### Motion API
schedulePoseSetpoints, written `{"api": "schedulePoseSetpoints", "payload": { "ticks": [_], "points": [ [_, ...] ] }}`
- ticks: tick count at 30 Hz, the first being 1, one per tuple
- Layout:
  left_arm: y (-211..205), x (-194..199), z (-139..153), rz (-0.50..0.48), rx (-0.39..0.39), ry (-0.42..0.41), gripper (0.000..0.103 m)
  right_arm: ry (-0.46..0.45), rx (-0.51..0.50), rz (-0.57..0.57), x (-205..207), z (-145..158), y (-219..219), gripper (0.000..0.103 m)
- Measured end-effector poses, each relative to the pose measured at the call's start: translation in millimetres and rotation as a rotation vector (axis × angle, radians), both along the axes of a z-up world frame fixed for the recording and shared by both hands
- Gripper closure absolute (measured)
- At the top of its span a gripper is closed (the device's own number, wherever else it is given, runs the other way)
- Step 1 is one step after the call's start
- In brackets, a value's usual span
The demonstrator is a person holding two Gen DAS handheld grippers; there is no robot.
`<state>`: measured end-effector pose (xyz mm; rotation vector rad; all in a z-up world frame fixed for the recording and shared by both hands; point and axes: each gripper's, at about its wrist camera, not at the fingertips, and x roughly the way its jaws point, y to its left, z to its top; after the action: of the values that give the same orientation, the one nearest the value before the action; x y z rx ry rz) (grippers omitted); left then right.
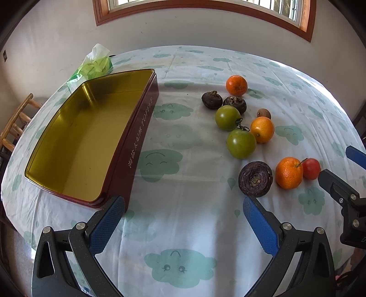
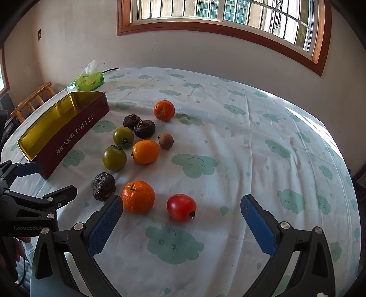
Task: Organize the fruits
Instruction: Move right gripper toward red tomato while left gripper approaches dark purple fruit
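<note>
An open dark-red toffee tin (image 1: pixel 146 118) with an empty gold inside stands at the left; it also shows in the right wrist view (image 2: pixel 75 134). Loose fruits lie on the tablecloth to its right: oranges (image 1: pixel 288 173) (image 2: pixel 138 196), a red tomato (image 2: pixel 181 207) (image 1: pixel 311 168), two green tomatoes (image 1: pixel 241 143) (image 2: pixel 114 158), dark wrinkled fruits (image 1: pixel 255 178) (image 2: pixel 104 186) and a small brown fruit (image 2: pixel 165 141). My left gripper (image 1: pixel 184 205) is open and empty, just in front of the tin's near corner. My right gripper (image 2: pixel 181 206) is open around the red tomato, not touching it.
A green tissue pack (image 1: pixel 93 67) lies behind the tin by the wall. A wooden chair (image 1: pixel 16 123) stands off the table's left edge. The right gripper's black body (image 1: pixel 343 192) shows at the right of the left wrist view. A window (image 2: pixel 228 18) is above.
</note>
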<state>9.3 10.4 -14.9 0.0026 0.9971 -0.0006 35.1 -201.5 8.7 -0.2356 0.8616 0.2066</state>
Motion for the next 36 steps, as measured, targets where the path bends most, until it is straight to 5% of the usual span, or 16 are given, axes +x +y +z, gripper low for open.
{"api": "schedulePoseSetpoints", "payload": {
  "ticks": [26, 34, 36],
  "points": [
    [6, -2, -4, 0.049, -0.028, 0.053, 0.005, 0.043, -0.008, 0.013, -4, -9, -1, 0.008],
    [7, -2, -3, 0.044, -0.035, 0.052, 0.011, 0.069, -0.004, 0.026, -2, -14, -3, 0.021],
    [6, -2, -3, 0.038, -0.035, 0.052, 0.012, 0.084, 0.0, 0.029, 0, -17, -4, 0.032]
  ]
}}
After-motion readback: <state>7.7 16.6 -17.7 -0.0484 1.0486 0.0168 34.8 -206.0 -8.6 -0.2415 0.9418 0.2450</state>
